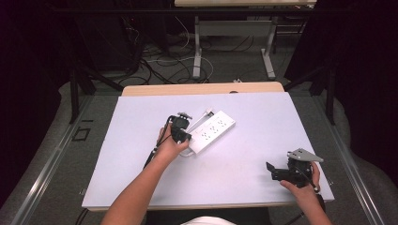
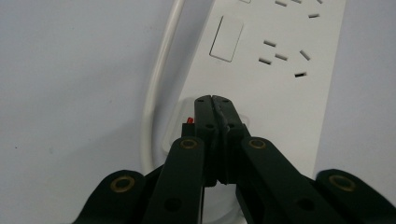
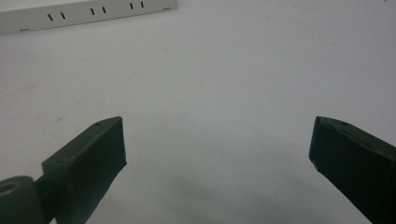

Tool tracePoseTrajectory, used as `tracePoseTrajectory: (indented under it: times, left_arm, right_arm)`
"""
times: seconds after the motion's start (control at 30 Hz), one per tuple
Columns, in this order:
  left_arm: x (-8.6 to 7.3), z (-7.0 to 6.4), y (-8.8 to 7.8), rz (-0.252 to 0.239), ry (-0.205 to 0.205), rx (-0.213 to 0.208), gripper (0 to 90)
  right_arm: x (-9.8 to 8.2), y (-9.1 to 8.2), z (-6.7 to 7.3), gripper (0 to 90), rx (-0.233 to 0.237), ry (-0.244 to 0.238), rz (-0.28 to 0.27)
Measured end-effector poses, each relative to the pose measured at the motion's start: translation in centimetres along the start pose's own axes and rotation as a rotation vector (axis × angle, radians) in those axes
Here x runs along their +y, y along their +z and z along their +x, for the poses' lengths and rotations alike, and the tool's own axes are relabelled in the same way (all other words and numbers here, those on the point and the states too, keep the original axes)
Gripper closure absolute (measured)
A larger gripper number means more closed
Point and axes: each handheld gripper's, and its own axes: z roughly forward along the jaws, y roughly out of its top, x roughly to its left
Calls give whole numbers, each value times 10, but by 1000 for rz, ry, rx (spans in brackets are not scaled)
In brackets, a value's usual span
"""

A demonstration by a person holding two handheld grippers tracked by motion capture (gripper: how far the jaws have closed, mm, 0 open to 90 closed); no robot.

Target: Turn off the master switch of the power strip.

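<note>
White cord beside power strip — table around.

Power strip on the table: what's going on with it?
A person has the left gripper, fingers shut, pressing its tip at the switch end of the white power strip, beside its cord. The right gripper rests open near the table corner, holding nothing.

Your left gripper: black linked jaw arms, brass-ringed pivot holes, small screw holes along links. Your right gripper: black body, grey three-cornered plate on top, blunt black rectangular pads. Black cable trails from each. Your forearms bare, no sleeves.
</note>
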Motion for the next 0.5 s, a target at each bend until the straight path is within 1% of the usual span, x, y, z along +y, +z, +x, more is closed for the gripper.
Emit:
tracePoseTrajectory:
  times: [0.07,0.13,0.17,0.2,0.33,0.37,0.4,0.43,0.5]
  left_arm:
    - [0,2,0,-5,-1,-12,900]
    - [0,3,0,-5,-8,-14,900]
    - [0,3,0,-6,-19,-14,900]
    - [0,4,1,-10,-17,-18,900]
    - [0,5,1,-13,-19,-10,900]
    - [0,5,1,-14,-22,-10,900]
    - [0,5,1,-13,-22,-9,900]
    - [1,5,1,-14,-22,-9,900]
    - [1,4,1,-17,-21,-8,900]
  right_arm:
    - [0,0,0,32,0,0,0]
    - [0,0,0,32,0,0,-1]
    - [0,0,-1,32,-1,0,-1]
    - [0,0,-1,33,-1,0,0]
    - [0,0,-1,32,-1,-3,-2]
    - [0,-1,0,32,-11,4,-4]
    - [-1,0,-1,32,-11,-1,-8]
    - [-1,0,-1,32,-12,12,-6]
    - [-1,-1,-1,32,-3,10,-1]
